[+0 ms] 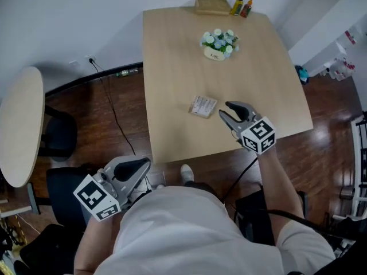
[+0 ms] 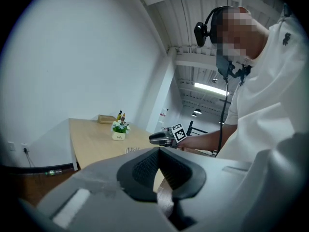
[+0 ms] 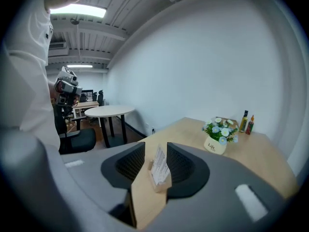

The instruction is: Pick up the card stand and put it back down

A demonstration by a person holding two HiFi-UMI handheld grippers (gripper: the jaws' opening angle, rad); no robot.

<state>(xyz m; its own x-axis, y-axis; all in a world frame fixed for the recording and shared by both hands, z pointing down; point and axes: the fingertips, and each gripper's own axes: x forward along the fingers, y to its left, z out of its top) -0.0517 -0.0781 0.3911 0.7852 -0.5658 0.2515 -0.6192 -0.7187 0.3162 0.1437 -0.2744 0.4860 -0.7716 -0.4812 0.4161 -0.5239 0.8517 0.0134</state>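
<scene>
The card stand (image 1: 203, 106) sits on the surface (image 1: 172, 56), nearer its near edge than its far one, long axis running roughly left to right. Bare wood lies open to its left and far side (flower pot (image 1: 218, 43) well apart). Just right, the right hand-held gripper (image 1: 225, 109) stands wide, unclamped, seeing the stand edge-on. The left hand-held gripper (image 1: 140, 166) hangs off the near edge, jaws together, empty.

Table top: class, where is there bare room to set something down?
Bare: the left strip of the table beside flower pot and card stand; the right side between flower pot and right gripper. Crowded: the far edge with wooden box and bottles, and around the card stand.
</scene>
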